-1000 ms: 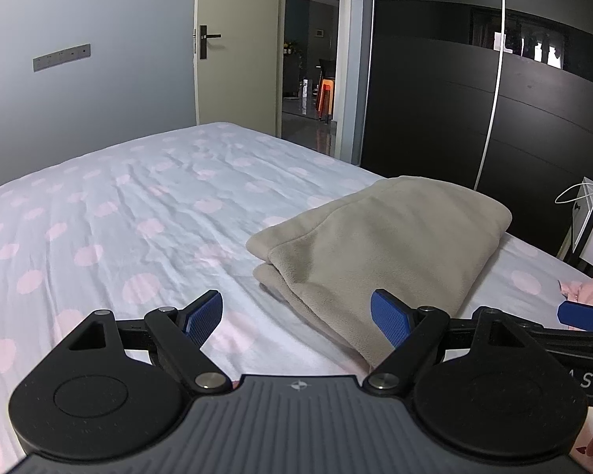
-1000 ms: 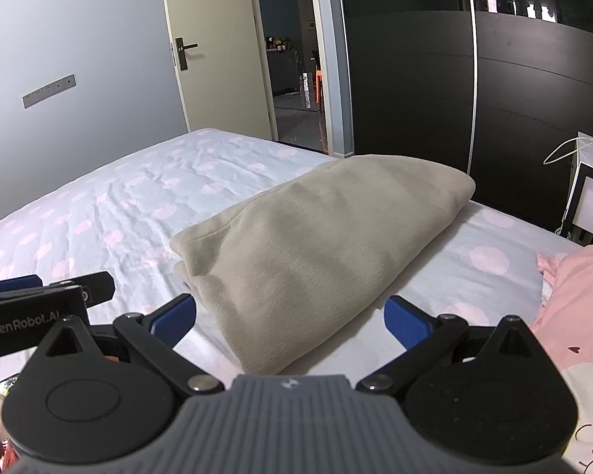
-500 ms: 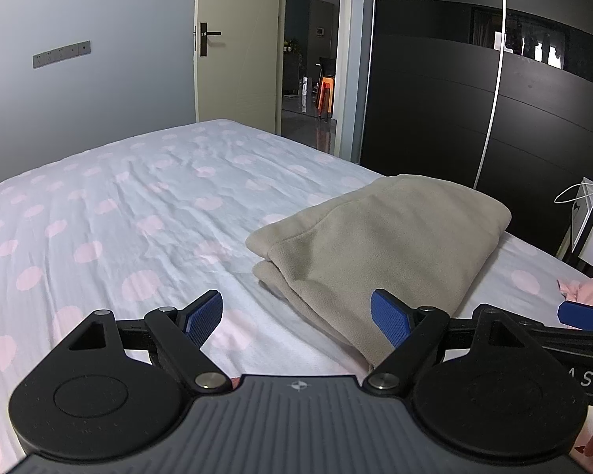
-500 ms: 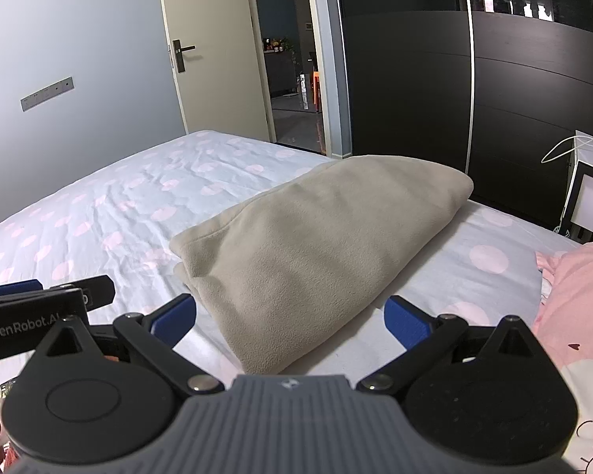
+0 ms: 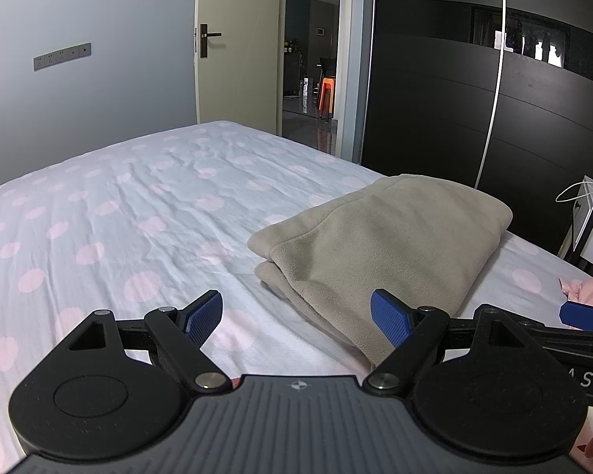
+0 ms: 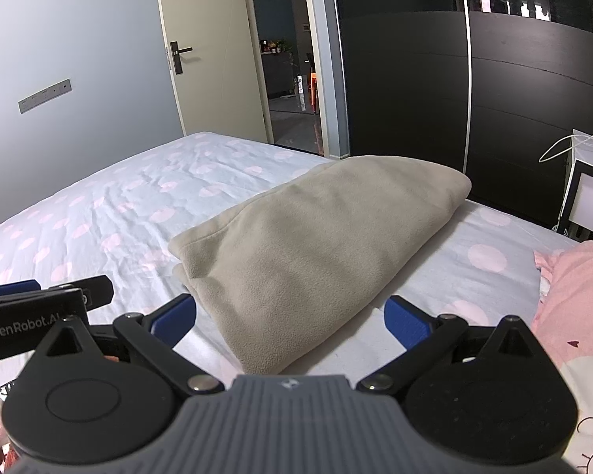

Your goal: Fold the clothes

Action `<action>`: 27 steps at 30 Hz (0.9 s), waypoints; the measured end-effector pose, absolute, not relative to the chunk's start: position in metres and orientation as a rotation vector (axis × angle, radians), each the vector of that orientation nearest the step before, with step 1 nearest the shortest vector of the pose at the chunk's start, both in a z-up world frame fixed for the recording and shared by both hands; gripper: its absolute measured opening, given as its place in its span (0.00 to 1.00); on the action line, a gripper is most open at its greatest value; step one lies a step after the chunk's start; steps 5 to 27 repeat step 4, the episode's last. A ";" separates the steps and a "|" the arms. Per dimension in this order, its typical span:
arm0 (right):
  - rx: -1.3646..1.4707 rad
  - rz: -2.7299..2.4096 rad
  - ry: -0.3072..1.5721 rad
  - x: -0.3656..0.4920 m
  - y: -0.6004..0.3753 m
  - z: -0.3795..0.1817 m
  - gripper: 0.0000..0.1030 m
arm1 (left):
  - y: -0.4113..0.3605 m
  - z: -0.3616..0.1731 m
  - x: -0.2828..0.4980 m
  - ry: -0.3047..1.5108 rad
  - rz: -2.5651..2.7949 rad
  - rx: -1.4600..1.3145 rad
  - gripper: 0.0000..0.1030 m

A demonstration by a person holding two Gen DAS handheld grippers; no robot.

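Note:
A folded beige fleece garment [image 5: 379, 245] [image 6: 316, 241] lies on the bed, its near edge towards me. My left gripper [image 5: 296, 316] hovers open just short of that edge and a little to its left, nothing between its blue pads. My right gripper [image 6: 290, 316] is open too, held above the garment's near corner without touching it. A pink garment [image 6: 573, 296] [image 5: 589, 288] with a drawn pattern lies crumpled at the right. The left gripper's body shows at the left edge of the right wrist view.
The bed [image 5: 118, 217] has a pale sheet with pink dots and stretches away to the left. A black sliding wardrobe [image 6: 494, 98] stands behind. A white bedside box [image 6: 591, 197] with a cable is at the right. An open door [image 5: 237, 59] leads out.

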State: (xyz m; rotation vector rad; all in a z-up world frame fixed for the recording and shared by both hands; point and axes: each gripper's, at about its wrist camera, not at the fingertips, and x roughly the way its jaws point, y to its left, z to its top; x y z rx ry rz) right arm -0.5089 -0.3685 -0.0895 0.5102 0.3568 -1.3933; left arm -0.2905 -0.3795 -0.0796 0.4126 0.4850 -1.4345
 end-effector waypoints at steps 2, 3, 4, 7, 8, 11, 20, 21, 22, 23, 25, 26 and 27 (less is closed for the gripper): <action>0.512 -1.393 0.357 -0.509 -0.369 -0.090 0.99 | -0.380 -0.080 -0.290 0.486 -1.434 0.413 0.80; 0.512 -1.393 0.357 -0.509 -0.369 -0.090 0.99 | -0.380 -0.080 -0.290 0.487 -1.434 0.413 0.80; 0.513 -1.393 0.357 -0.509 -0.369 -0.090 0.99 | -0.380 -0.080 -0.290 0.488 -1.435 0.413 0.80; 0.513 -1.393 0.357 -0.509 -0.369 -0.090 0.99 | -0.380 -0.080 -0.290 0.488 -1.435 0.413 0.80; 0.513 -1.393 0.357 -0.509 -0.369 -0.090 0.99 | -0.380 -0.080 -0.290 0.488 -1.435 0.413 0.80; 0.513 -1.393 0.357 -0.509 -0.369 -0.090 0.99 | -0.380 -0.080 -0.290 0.488 -1.435 0.413 0.80; 0.513 -1.393 0.357 -0.509 -0.369 -0.090 0.99 | -0.380 -0.080 -0.290 0.488 -1.435 0.413 0.80; 0.513 -1.393 0.357 -0.509 -0.369 -0.090 0.99 | -0.380 -0.080 -0.290 0.488 -1.435 0.413 0.80; 0.513 -1.393 0.357 -0.509 -0.369 -0.090 0.99 | -0.380 -0.080 -0.290 0.488 -1.435 0.413 0.80; 0.513 -1.393 0.357 -0.509 -0.369 -0.090 0.99 | -0.380 -0.080 -0.290 0.488 -1.435 0.413 0.80; 0.513 -1.393 0.357 -0.509 -0.369 -0.090 0.99 | -0.380 -0.080 -0.290 0.488 -1.435 0.413 0.80; 0.513 -1.393 0.357 -0.509 -0.369 -0.090 0.99 | -0.380 -0.080 -0.290 0.488 -1.435 0.413 0.80; 0.513 -1.393 0.357 -0.509 -0.369 -0.090 0.99 | -0.380 -0.080 -0.290 0.488 -1.435 0.413 0.80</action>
